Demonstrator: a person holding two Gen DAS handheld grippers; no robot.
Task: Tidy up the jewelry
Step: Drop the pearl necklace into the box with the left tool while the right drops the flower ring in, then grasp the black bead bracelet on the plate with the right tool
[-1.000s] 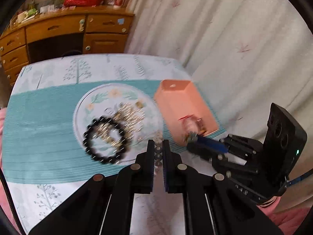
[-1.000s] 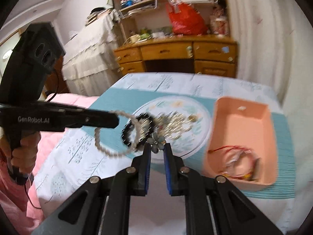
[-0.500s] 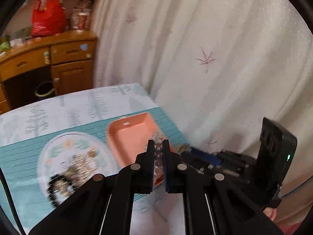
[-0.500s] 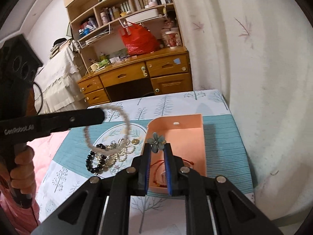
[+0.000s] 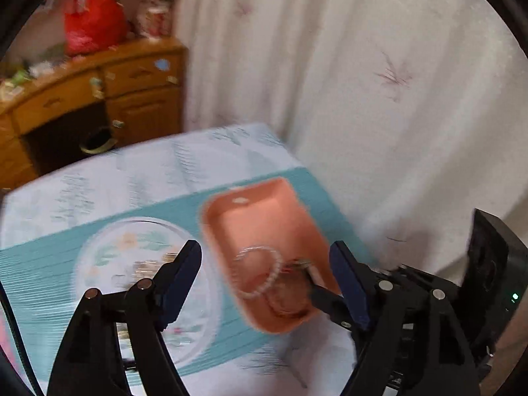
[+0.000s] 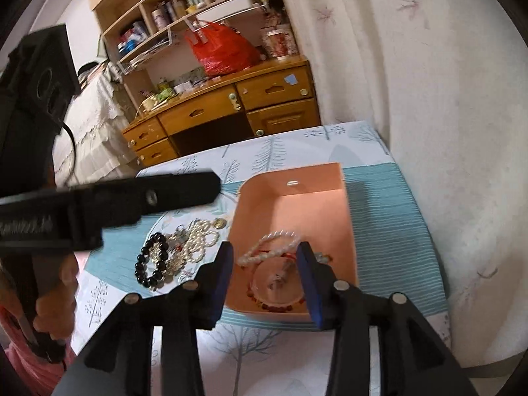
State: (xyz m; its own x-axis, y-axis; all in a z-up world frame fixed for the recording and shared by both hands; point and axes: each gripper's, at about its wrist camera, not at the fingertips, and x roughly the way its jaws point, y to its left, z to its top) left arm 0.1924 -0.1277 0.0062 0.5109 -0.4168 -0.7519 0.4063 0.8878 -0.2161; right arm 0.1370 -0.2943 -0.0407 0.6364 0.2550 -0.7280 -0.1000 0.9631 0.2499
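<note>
- One peach tray [image 6: 346, 227] sits on a teal mat over the tree-print cloth of the desk [image 6: 277, 151], close to the curtain.
- Inside the tray lie a pale bead bracelet [image 6: 270, 247], a red cord bracelet [image 6: 274, 297] and a small flower piece [image 6: 321, 258] at the right finger (anything further is too tangled to count).
- One round floral plate [image 5: 109, 247] lies just left of the tray; on it rest one black bead bracelet [image 6: 152, 260] and a heap of pearl strands [image 6: 198, 241] mixed with gold bits, not countable.
- Left hand-held gripper [image 5: 264, 264]: jaws wide and opening, nothing pinched; the pale bead bracelet lies in the tray below the gap.
- Right hand-held gripper [image 6: 265, 257]: jaws moderately apart and opening, pads pressing on nothing; the tray's contents show between them.
- One hand [image 6: 52, 300] grips the left gripper's handle, seen from the right wrist view.
- Behind: one wooden dresser [image 6: 231, 105] carrying one red bag [image 6: 221, 49].
</note>
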